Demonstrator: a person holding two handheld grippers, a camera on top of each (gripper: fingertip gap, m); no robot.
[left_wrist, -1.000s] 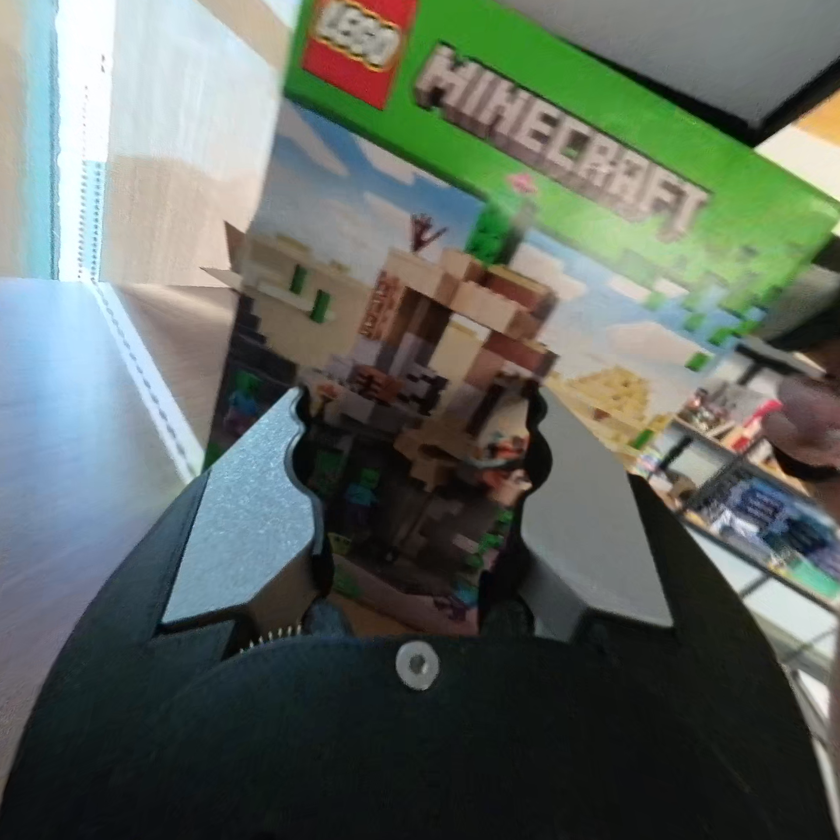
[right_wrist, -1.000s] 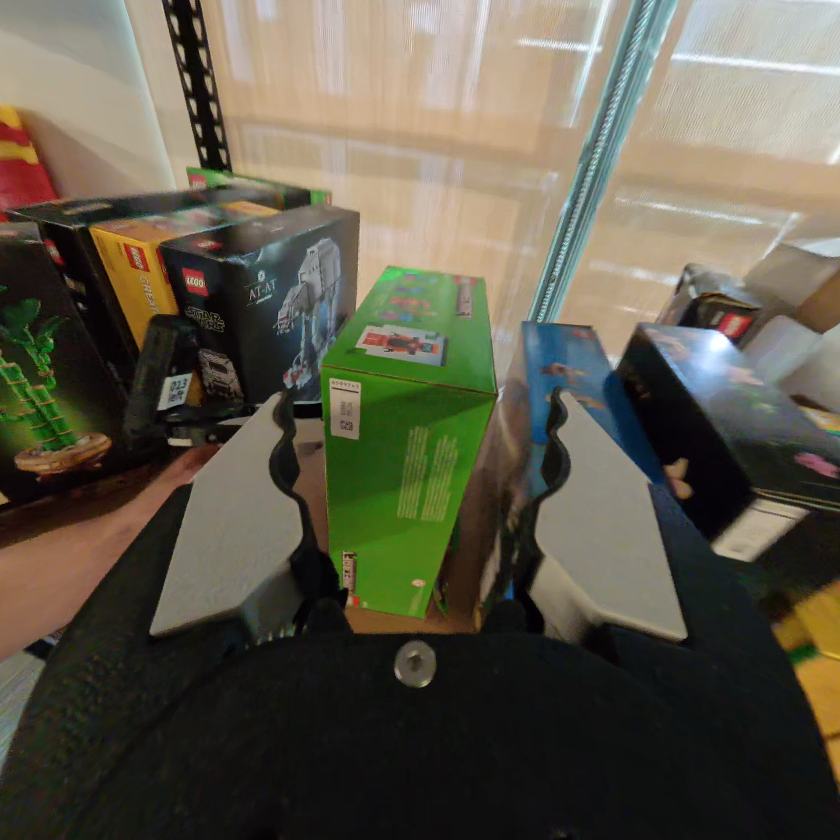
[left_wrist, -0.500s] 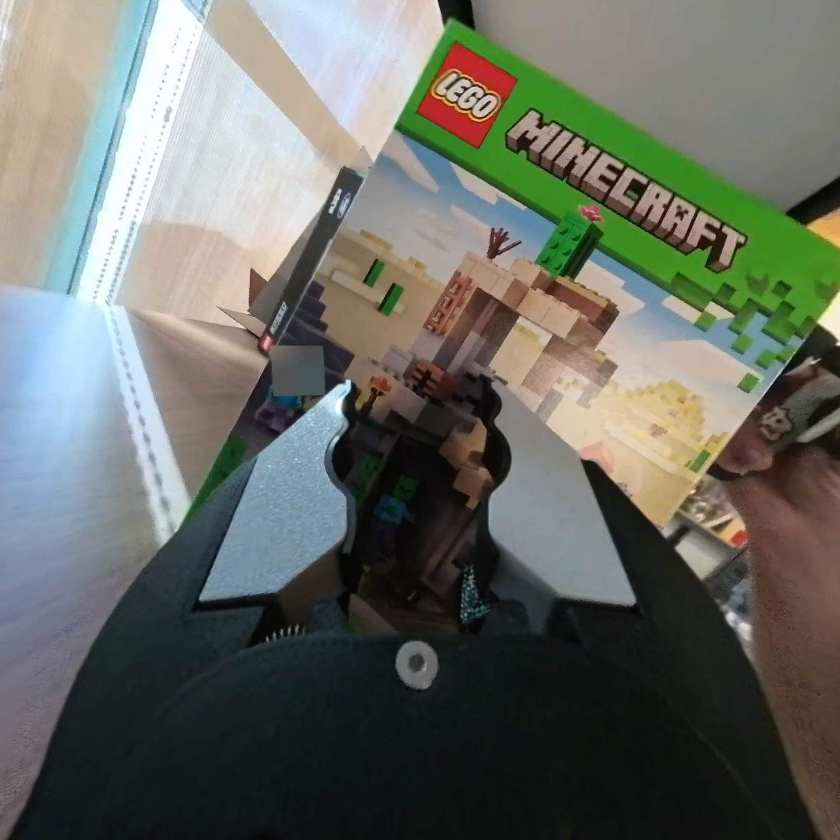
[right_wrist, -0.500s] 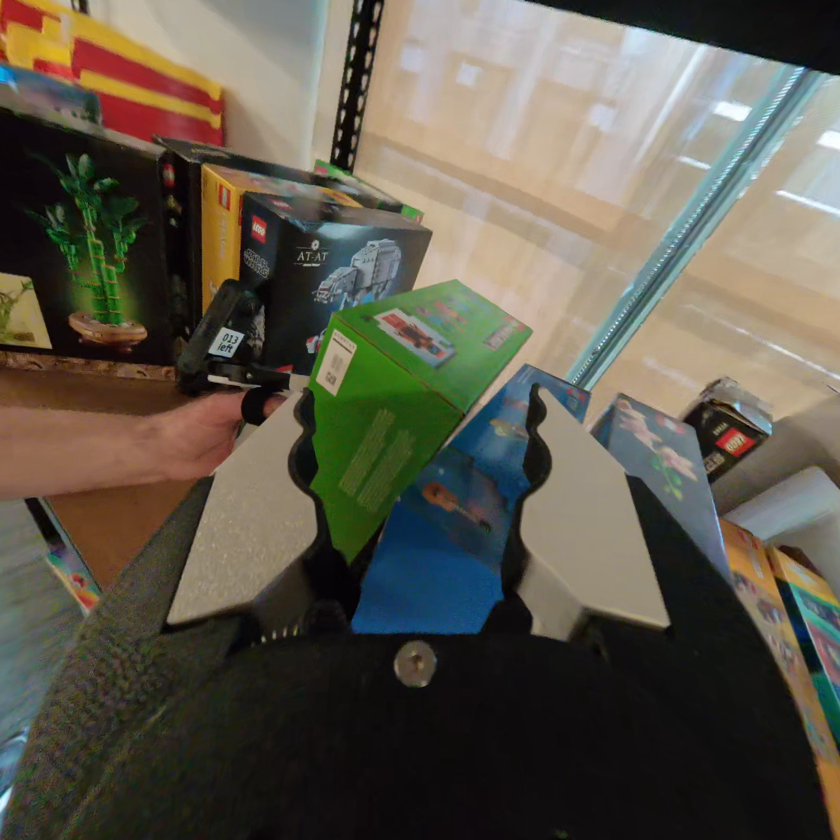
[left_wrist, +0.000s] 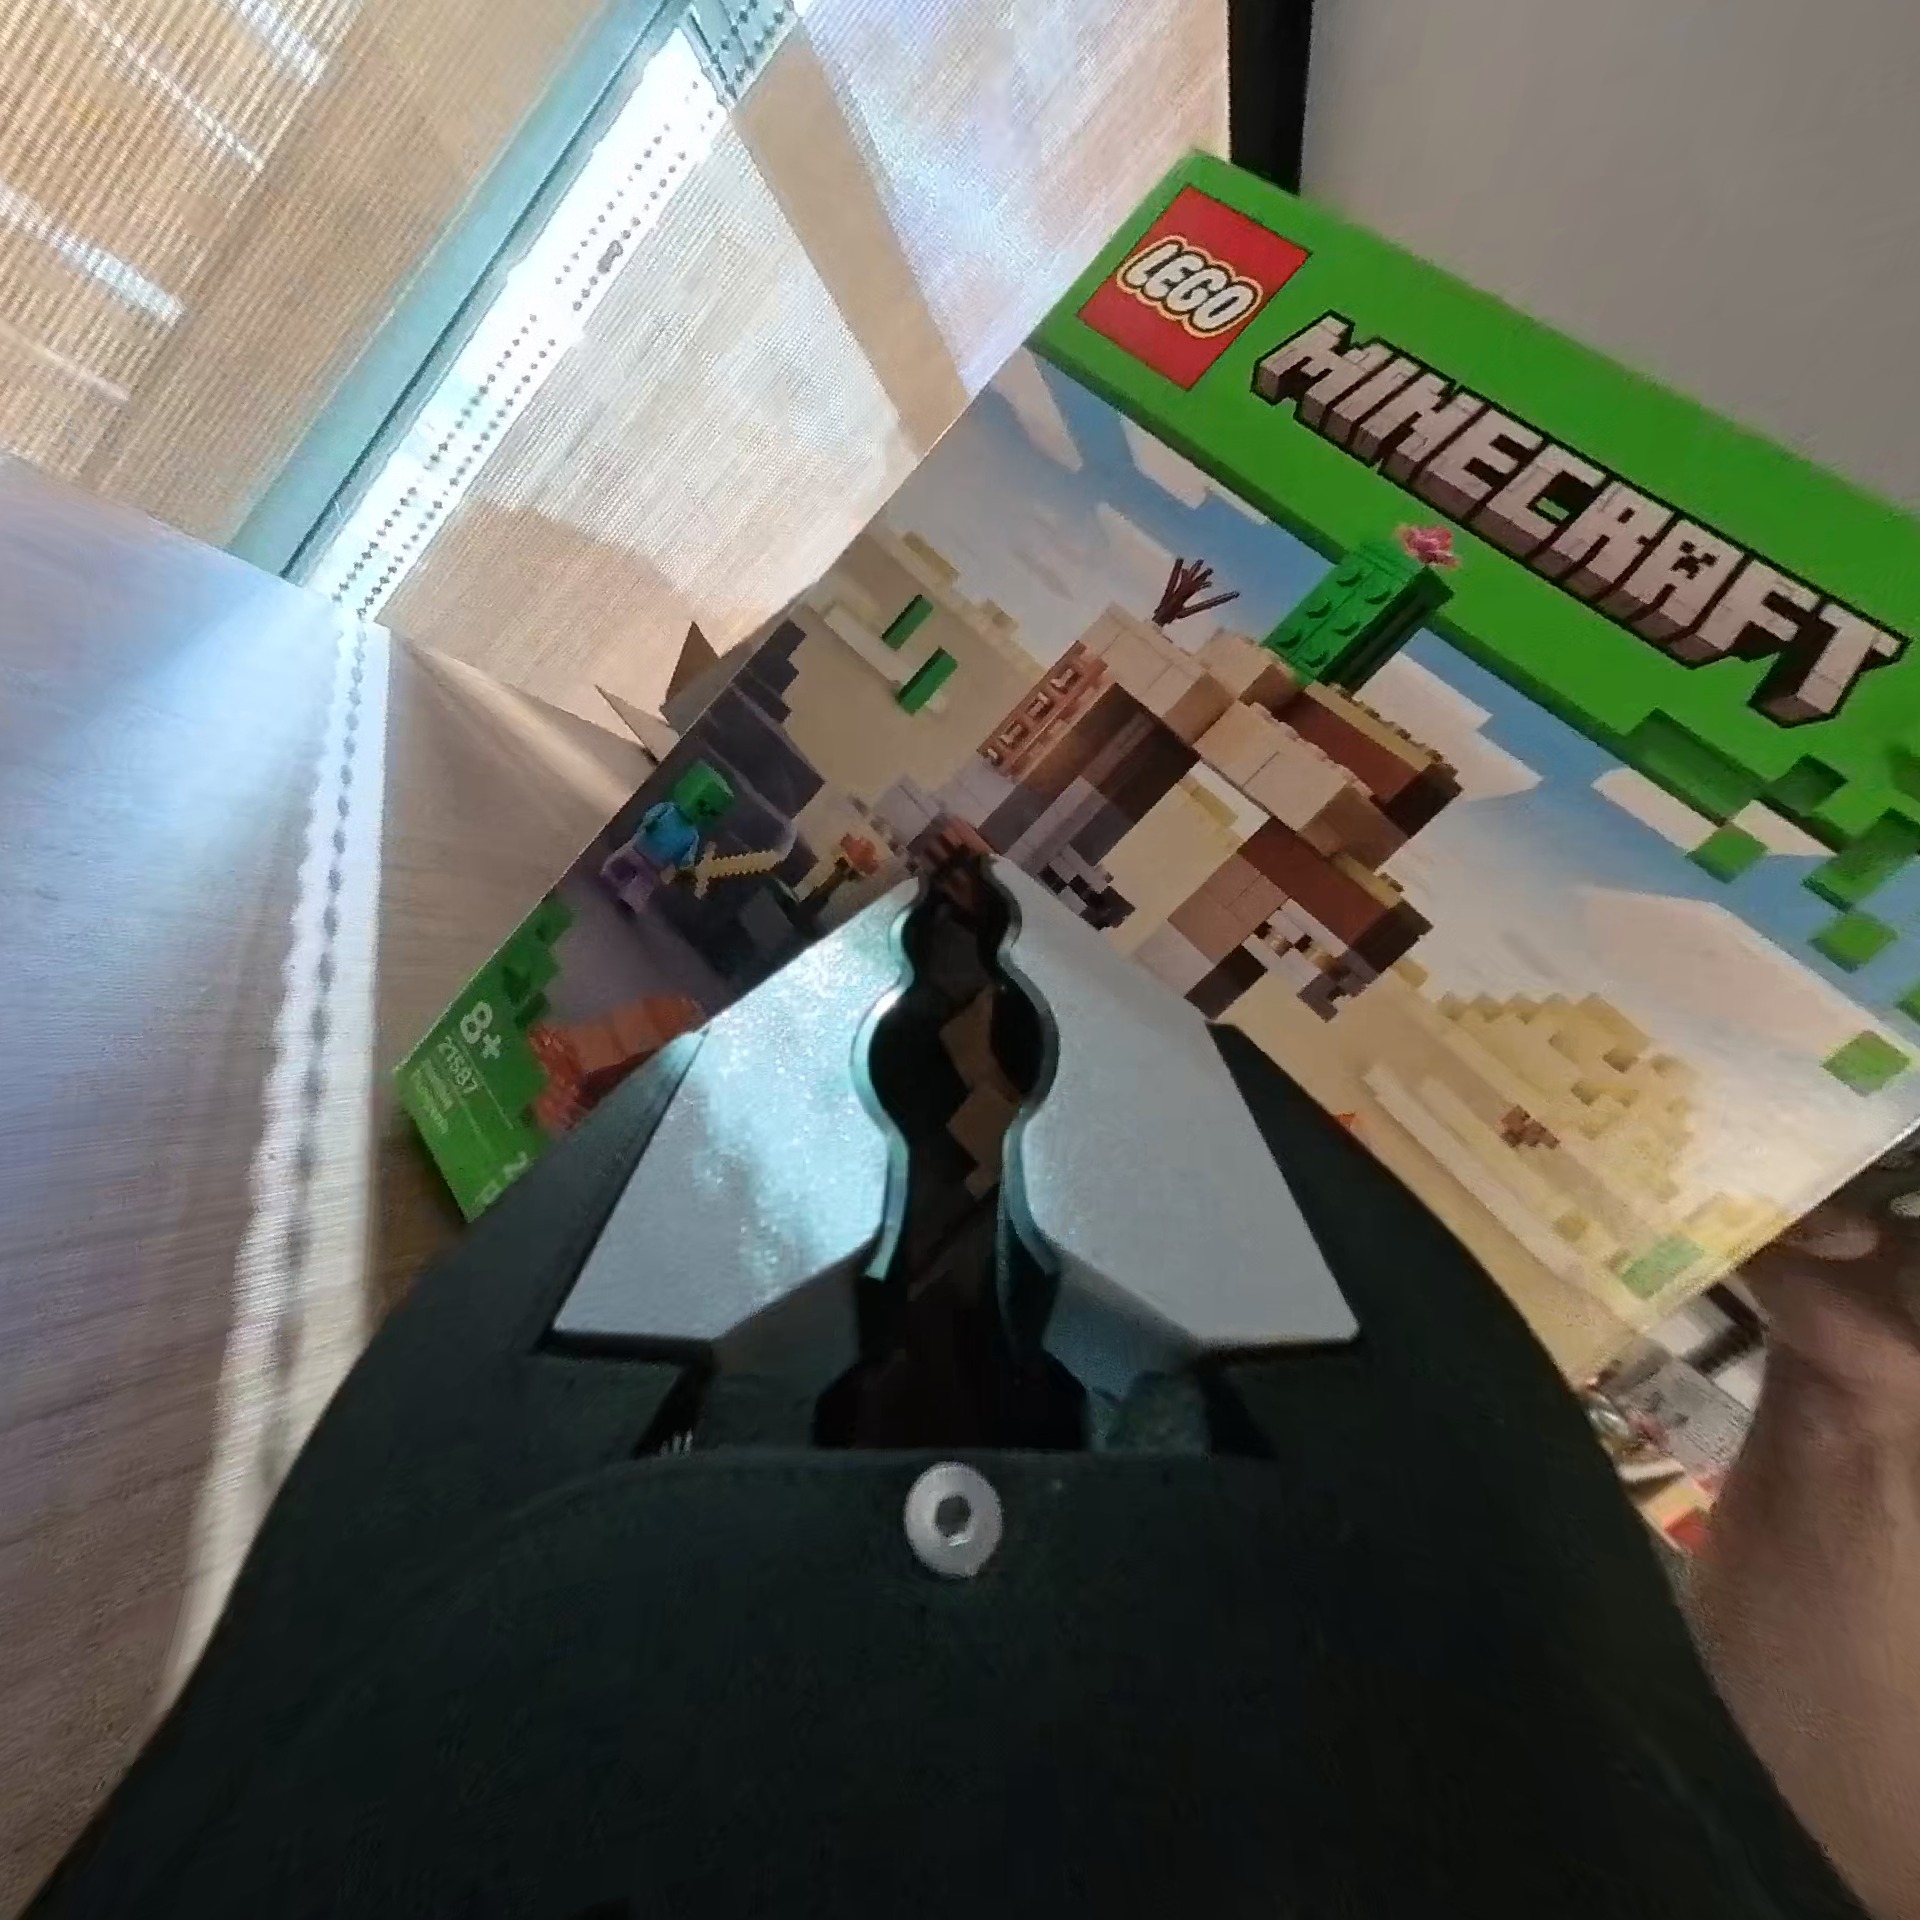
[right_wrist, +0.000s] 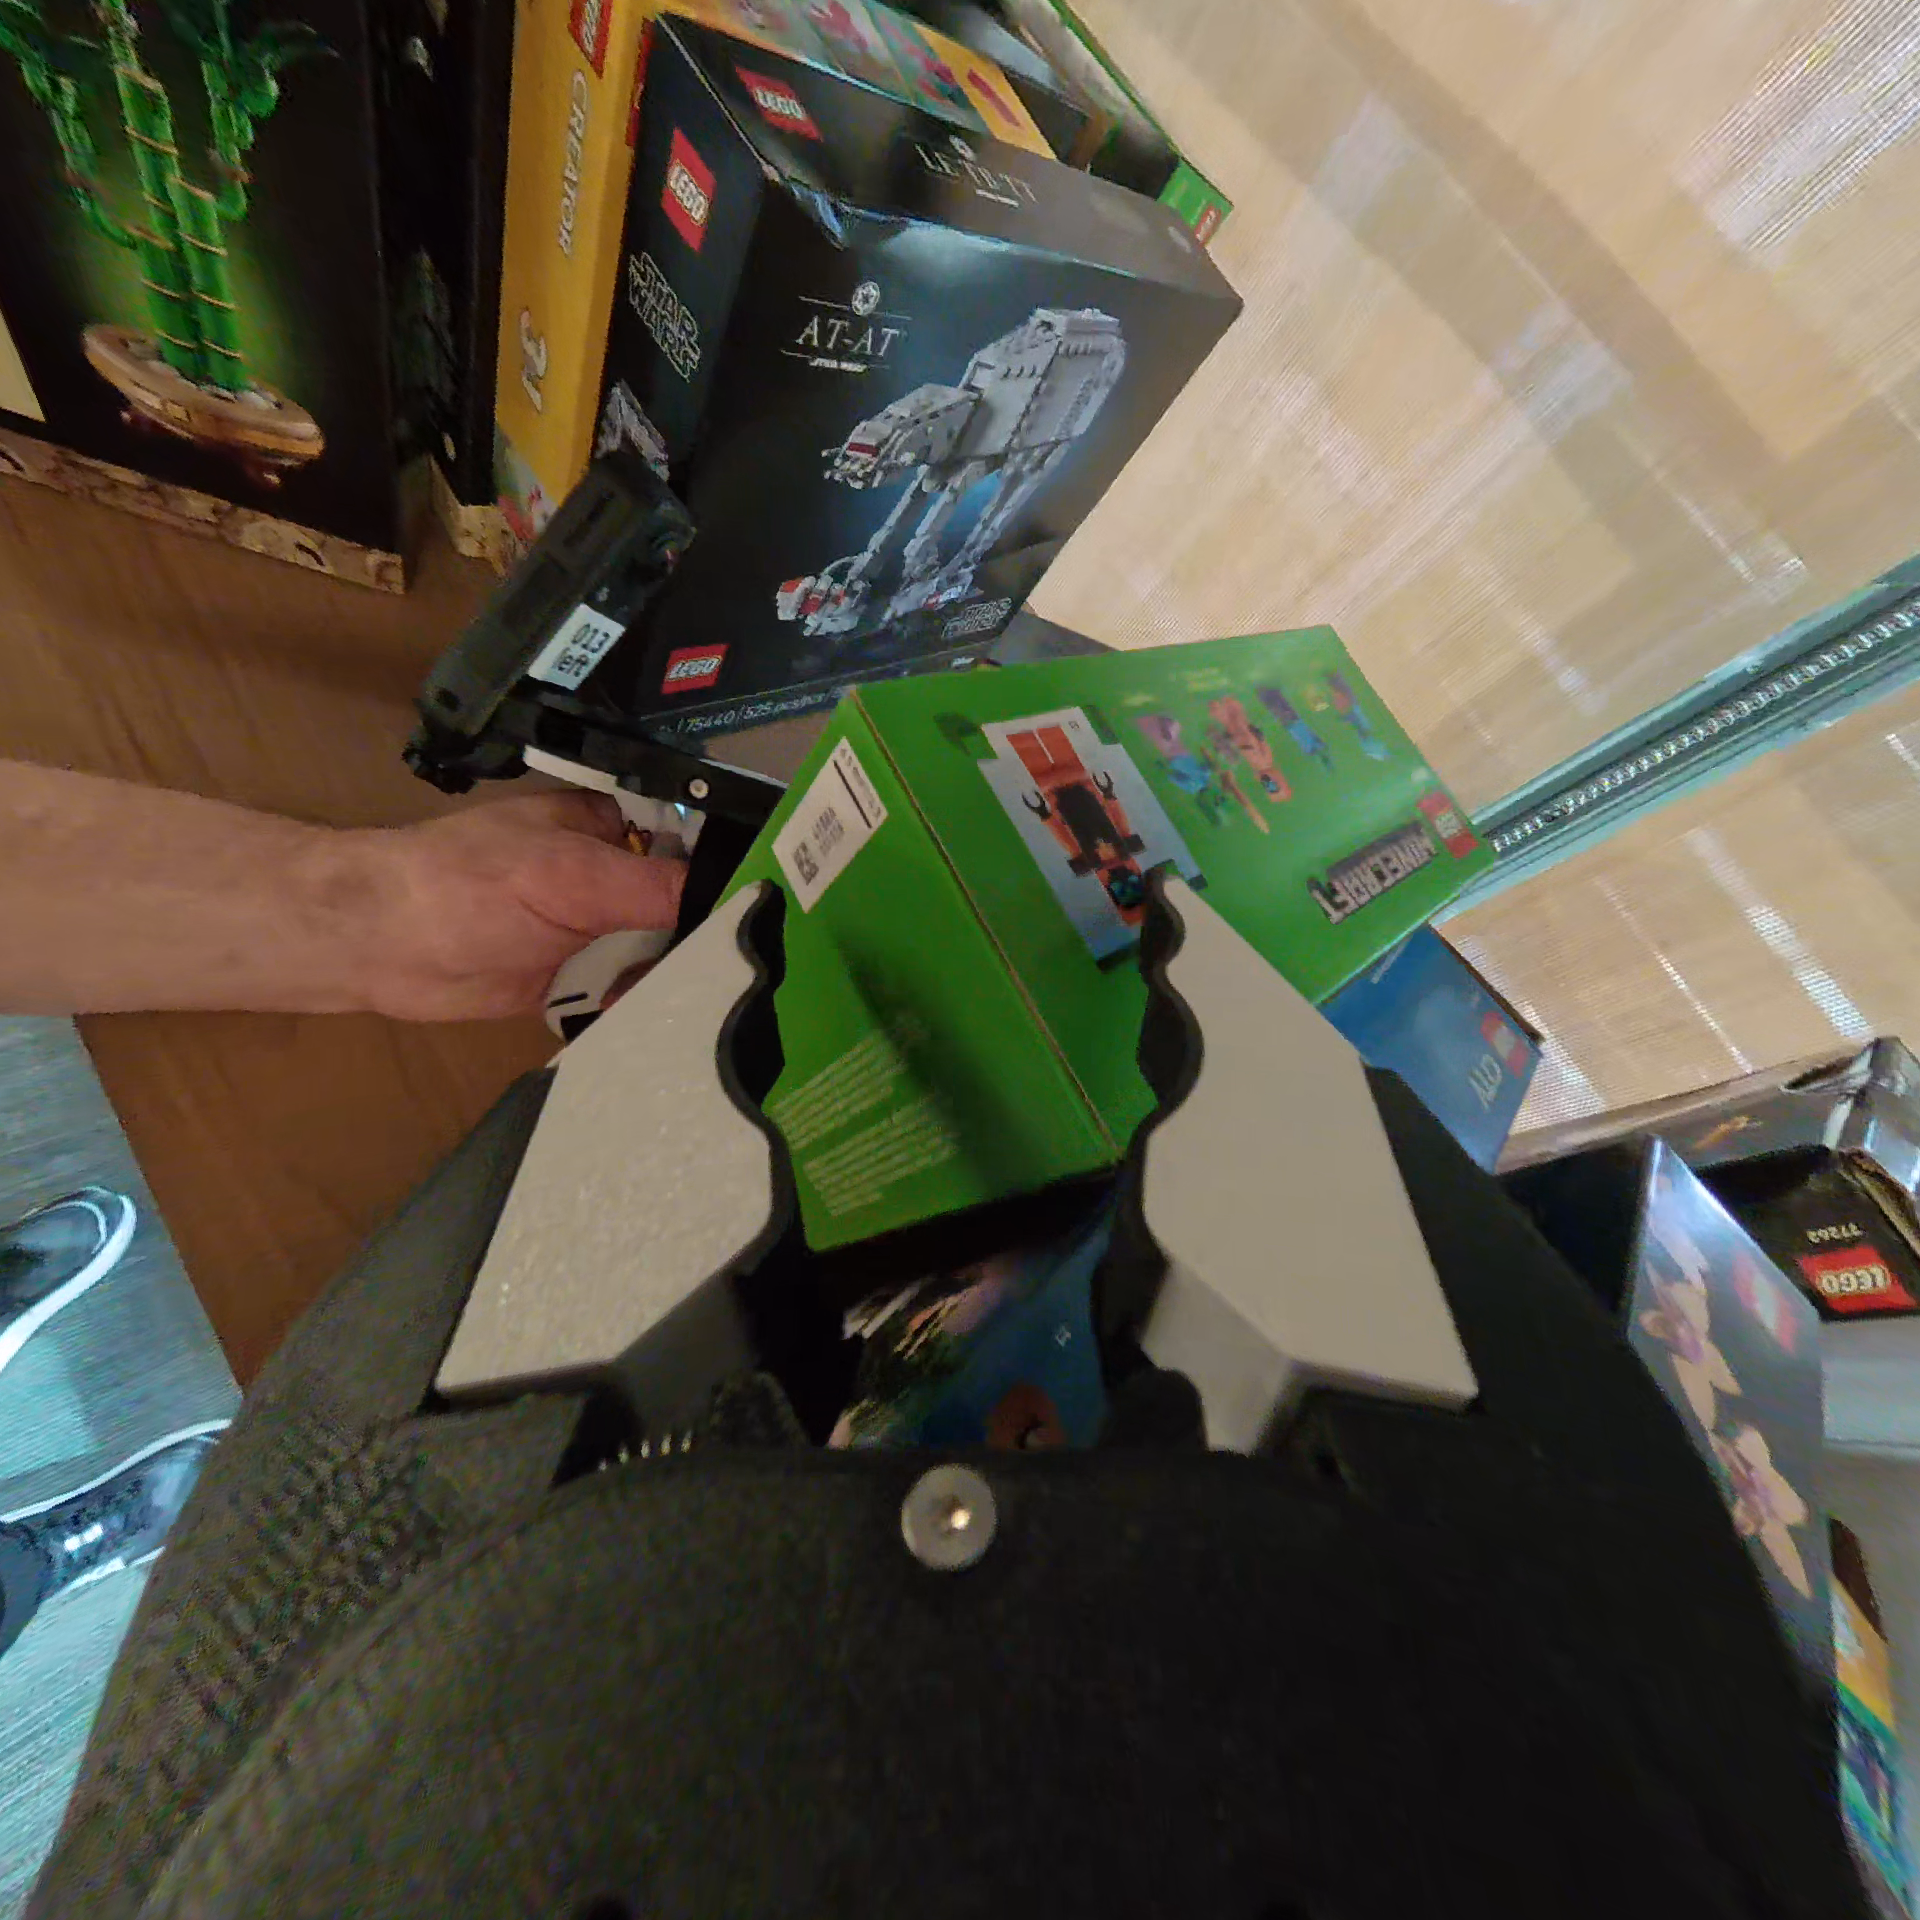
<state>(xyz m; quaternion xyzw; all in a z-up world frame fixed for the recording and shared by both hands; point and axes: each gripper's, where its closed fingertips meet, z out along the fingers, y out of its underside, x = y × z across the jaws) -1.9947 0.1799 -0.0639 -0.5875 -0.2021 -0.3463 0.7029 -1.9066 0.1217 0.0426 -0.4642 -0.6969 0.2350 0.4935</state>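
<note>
Two hand-held tools at a green box (right_wrist: 935, 1039) of building bricks, beside a wooden shelf (right_wrist: 208, 675) of similar boxes. The right tool (right_wrist: 961, 904) straddles one narrow end of the green box. Its left finger lies against the side that carries a white sticker and its right finger against the adjoining printed face, so the box appears clamped between them. The box is tilted with one long edge uppermost, clear of the shelf and above a blue box (right_wrist: 1434, 1029) just beneath it. The left tool (left_wrist: 956, 883) is drawn narrow, its tips almost meeting, and nothing is visibly caught between them. Through the slit only the picture side of the green box (left_wrist: 1351, 831) shows, close ahead and slanted across the view. Whether the tips touch the cardboard cannot be told. In the right wrist view this left tool's black body (right_wrist: 582, 665) and the hand (right_wrist: 499, 904) that carries it sit just beside the far, left side of the green box. Behind them stands a black box with a grey walker (right_wrist: 935, 364), then a yellow box (right_wrist: 561, 208) and a black box with a green plant (right_wrist: 187, 208). A dark box with pale flowers (right_wrist: 1725, 1351) lies at lower right, and a woven window blind (right_wrist: 1507, 312) fills the background. As judged here, the weight of the green box rests on the right tool alone, and the left tool is placed at most to steady it.
</note>
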